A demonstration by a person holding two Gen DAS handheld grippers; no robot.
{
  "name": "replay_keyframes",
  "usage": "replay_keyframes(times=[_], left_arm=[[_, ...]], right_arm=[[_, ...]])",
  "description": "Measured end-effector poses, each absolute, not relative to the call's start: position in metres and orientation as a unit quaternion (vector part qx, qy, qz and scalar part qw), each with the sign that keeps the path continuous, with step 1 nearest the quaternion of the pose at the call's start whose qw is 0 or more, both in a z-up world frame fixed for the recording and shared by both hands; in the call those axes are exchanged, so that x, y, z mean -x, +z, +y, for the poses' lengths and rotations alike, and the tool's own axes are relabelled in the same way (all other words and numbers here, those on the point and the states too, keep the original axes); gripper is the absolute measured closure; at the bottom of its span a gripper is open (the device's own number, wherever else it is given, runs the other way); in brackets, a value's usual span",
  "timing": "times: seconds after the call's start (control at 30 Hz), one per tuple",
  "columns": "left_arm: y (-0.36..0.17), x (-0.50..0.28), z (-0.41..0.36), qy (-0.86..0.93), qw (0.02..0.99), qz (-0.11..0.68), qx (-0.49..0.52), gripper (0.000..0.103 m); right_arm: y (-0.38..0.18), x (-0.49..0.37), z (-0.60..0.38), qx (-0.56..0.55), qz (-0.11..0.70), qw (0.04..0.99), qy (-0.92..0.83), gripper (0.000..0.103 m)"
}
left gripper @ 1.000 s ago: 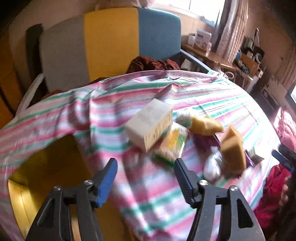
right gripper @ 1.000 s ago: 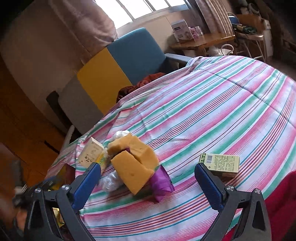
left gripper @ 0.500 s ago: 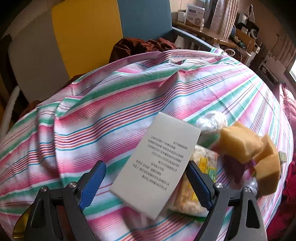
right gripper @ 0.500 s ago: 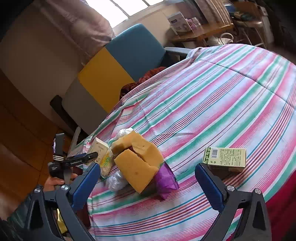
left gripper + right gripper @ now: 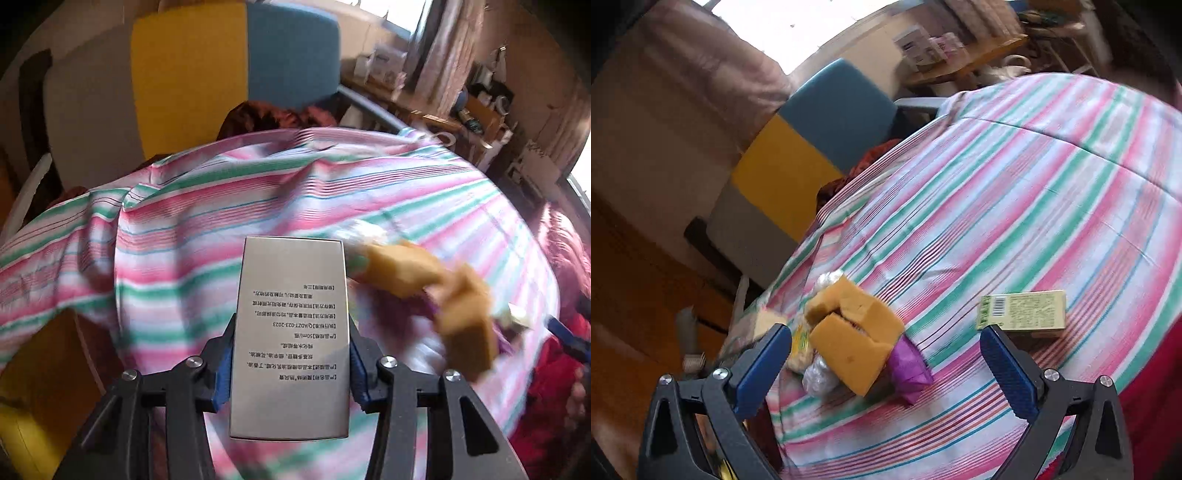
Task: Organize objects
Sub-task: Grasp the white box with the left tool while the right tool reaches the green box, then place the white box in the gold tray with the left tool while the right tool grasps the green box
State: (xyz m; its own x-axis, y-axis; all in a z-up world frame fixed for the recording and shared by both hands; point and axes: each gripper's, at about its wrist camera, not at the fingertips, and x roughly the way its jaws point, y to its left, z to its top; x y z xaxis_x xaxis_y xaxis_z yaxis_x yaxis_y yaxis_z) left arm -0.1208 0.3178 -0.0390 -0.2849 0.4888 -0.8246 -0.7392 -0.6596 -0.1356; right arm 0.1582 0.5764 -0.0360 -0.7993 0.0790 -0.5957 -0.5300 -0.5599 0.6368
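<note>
1. A striped cloth (image 5: 229,192) in pink, green and white covers the table, creased and bunched near its far edge.
2. Behind the table stands a chair (image 5: 236,70) with grey, yellow and blue panels, a dark red garment (image 5: 273,114) heaped on its seat.
3. A cluttered wooden shelf (image 5: 964,62) runs under a bright window; the floor is orange-brown wood.
4. A loose pile sits near the table's edge: yellow sponges (image 5: 857,332), a purple packet (image 5: 908,365) and clear plastic wraps (image 5: 820,380).
5. A green box (image 5: 1023,310) lies flat on the cloth, well apart from the pile.
6. The left gripper (image 5: 290,362) is closing, its blue pads pressed on both long sides of the white box (image 5: 291,332), printed face up.
7. The right gripper (image 5: 886,365) stands wide apart with nothing between its fingers, above the pile.
8. Half a second ago the white box lay askew on the pile between wide left fingers; it is now squared up in their clasp.
9. The right view has rolled; the pile and green box have not moved.
</note>
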Motion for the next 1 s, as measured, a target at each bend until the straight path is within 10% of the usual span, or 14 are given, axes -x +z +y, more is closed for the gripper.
replay_keyframes(times=[0.23,0.47,0.9,1.0], left_arm=[[-0.036,0.02,0.284,0.778,0.434,0.165,0.424,0.053],[-0.055,-0.033,0.259,0.754,0.457,0.178,0.437,0.053],[-0.034,-0.05,0.227,0.782,0.445,0.147,0.411,0.053],[-0.026,-0.048,0.218,0.794,0.433,0.135,0.405,0.053]], right_arm=[[-0.03,-0.164,0.595,0.282,0.449,0.21,0.822,0.0],[-0.027,-0.108,0.607,0.515,0.231,0.224,0.794,0.0],[-0.085,-0.103,0.648,0.529,0.346,0.318,0.707,0.0],[-0.097,-0.1,0.64,0.551,0.308,0.326,0.704,0.019]])
